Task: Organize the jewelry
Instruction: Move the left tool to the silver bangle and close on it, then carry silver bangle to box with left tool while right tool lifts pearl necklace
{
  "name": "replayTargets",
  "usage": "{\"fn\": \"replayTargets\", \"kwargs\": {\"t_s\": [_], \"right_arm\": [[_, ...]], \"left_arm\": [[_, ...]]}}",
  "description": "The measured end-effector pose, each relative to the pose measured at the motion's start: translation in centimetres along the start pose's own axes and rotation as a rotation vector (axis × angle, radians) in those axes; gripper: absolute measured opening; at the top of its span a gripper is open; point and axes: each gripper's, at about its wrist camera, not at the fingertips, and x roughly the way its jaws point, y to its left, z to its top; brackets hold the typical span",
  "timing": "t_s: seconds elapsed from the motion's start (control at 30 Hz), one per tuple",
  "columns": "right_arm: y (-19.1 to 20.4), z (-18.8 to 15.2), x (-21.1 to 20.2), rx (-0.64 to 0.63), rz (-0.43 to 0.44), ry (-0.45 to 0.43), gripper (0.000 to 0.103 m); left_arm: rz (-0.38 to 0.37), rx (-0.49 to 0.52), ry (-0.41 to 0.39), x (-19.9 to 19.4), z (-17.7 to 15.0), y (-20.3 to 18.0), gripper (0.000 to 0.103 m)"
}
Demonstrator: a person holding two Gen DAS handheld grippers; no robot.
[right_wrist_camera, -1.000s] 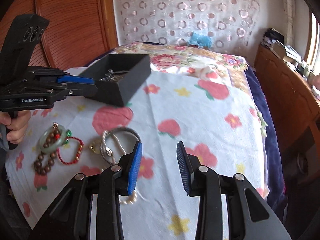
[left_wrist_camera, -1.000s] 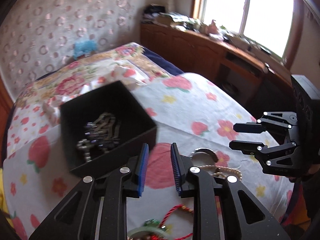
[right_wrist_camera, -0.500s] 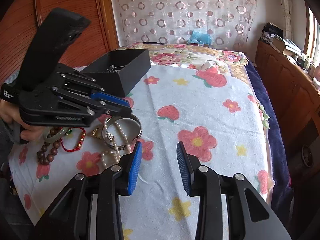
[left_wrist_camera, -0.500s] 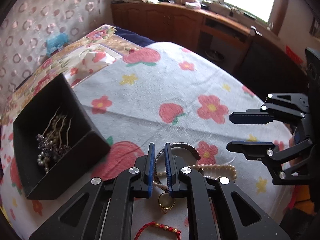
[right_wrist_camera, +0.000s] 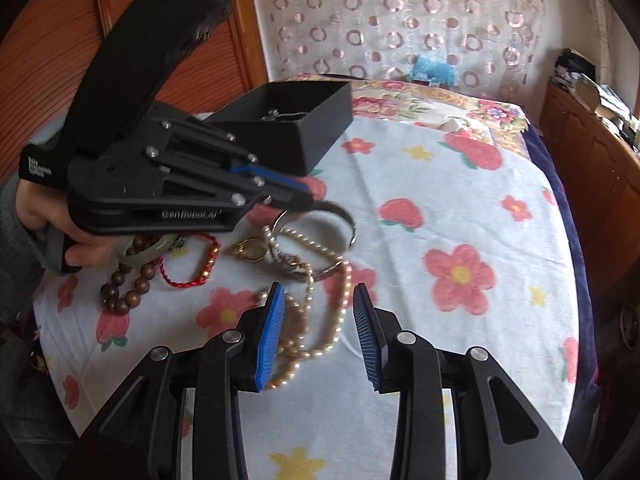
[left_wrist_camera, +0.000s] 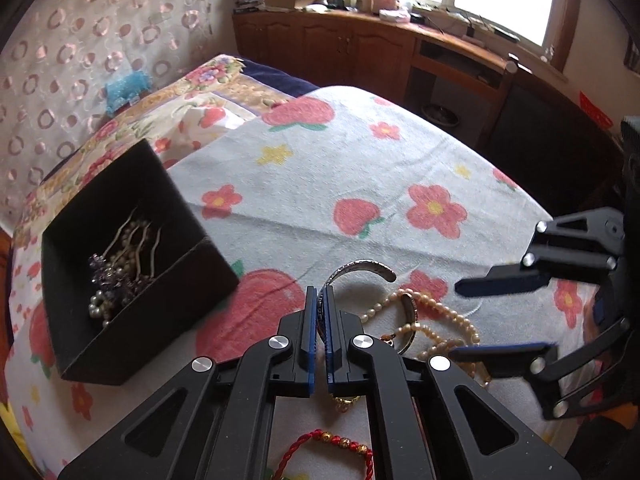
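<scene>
Jewelry lies mid-frame on the bed (left_wrist_camera: pixel 360 168); left gripper (left_wrist_camera: pixel 319 300) fingers have just closed, pinching the silver bangle (left_wrist_camera: pixel 362 268); right gripper (right_wrist_camera: pixel 319 308) fingers stand apart over the pearl necklace (right_wrist_camera: pixel 320 344).

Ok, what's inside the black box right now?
In the black box: wavy metal hairpins, a pearl cluster and dark purple beads. The near wall hides the front floor; anything beneath the pile can't be seen.

A box (left_wrist_camera: pixel 136 264) sits on the bed (left_wrist_camera: pixel 360 184) holding hairpins (left_wrist_camera: pixel 120 268) — to its right, in the left wrist view, lie a bangle (left_wrist_camera: pixel 360 270) and a pearl necklace (left_wrist_camera: pixel 440 316), with a cord bracelet (left_wrist_camera: pixel 332 440) nearer the camera.
</scene>
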Motion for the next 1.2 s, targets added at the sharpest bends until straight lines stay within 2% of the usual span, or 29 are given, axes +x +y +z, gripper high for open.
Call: {"fn": "replayTargets", "kwargs": {"t_s": [0.17,0.43,0.7,0.83,0.93,1.03,1.07,1.2], "right_arm": [[0.3,0.4,1.1,-0.002,-0.008,0.024,0.031],[1.5,1.1,2.4,-0.053,-0.052,0.043,0.03],[0.8,2.1,3.3,-0.059,-0.095,0.026,0.023],[1.0,2.2,3.4,-0.075,-0.11,0.025,0.012],[1.1,2.1,3.2,-0.089,-0.121,0.031,0.011],[0.9,2.1,2.9,-0.091,-0.135,0.026,0.011],[0.8,2.0,2.7,-0.091,-0.143,0.016,0.005],[-0.7,2.0,1.9,-0.069,-0.182,0.015,0.005]], "left_arm": [[0.006,-0.04,-0.05,-1.1,0.1,0.7,0.002],[0.012,-0.078,-0.091,-1.9,0.1,1.0,0.002],[0.0,-0.134,-0.141,-3.2,0.0,1.8,0.002],[-0.005,-0.139,-0.168,-4.3,0.0,1.9,0.0],[0.011,-0.136,-0.194,-5.4,0.2,2.0,0.0],[0.017,-0.126,-0.201,-6.0,0.4,2.0,0.0],[0.021,-0.125,-0.199,-6.0,0.3,2.0,0.0],[0.026,-0.128,-0.165,-5.2,-0.2,2.5,0.0]]}}
